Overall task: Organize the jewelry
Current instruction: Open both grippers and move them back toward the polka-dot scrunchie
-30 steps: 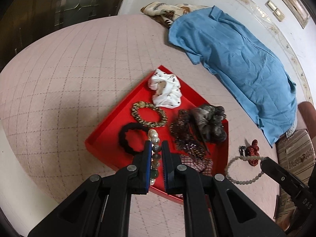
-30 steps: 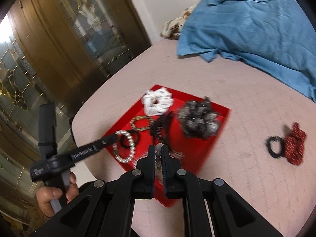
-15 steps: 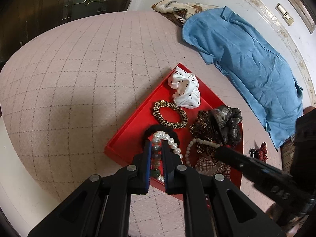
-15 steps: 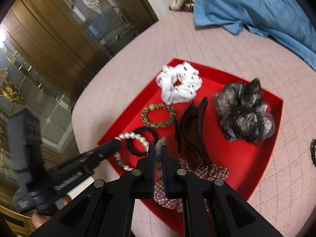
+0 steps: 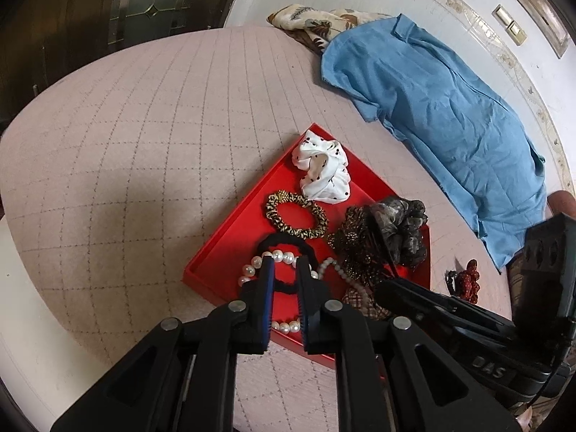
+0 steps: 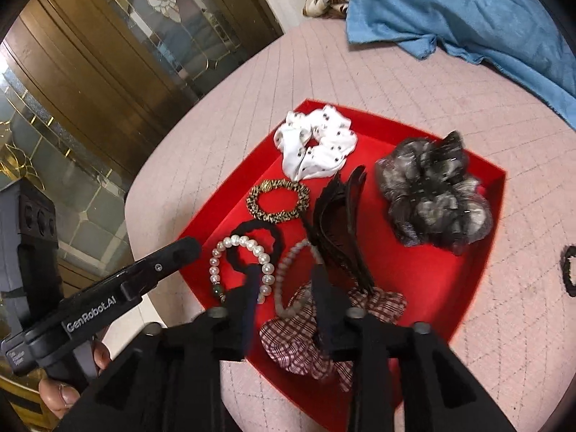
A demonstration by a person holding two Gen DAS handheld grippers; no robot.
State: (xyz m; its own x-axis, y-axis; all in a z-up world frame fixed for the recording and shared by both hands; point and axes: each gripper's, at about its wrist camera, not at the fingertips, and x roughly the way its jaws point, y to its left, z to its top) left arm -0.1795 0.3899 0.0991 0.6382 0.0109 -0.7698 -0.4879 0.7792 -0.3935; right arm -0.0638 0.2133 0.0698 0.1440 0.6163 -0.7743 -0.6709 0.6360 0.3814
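A red tray point(image 5: 230, 237) point(image 6: 482, 252) on the pink quilt holds several scrunchies and a dark hair clip point(image 6: 342, 223). A pearl bracelet point(image 6: 241, 270) point(image 5: 252, 270) lies flat in the tray's near corner, over a black hair tie point(image 6: 259, 230). My left gripper point(image 5: 286, 264) hangs just above it; its jaws are opening and the pads are clear of the pearls. My right gripper point(image 6: 284, 277) is opening too. A grey bead bracelet point(image 6: 291, 273) lies loose between its fingers, on a plaid scrunchie point(image 6: 298, 338).
A red beaded piece point(image 5: 468, 280) and a black hair tie point(image 6: 568, 270) lie on the quilt right of the tray. A blue shirt point(image 5: 432, 108) and a patterned cloth point(image 5: 309, 25) are at the far side. The bed's edge and a glass door point(image 6: 90, 54) are left.
The right gripper came in over the tray and sank. Both grippers, shut on their bracelets before, have parted their jaws, and both bracelets now lie in the tray.
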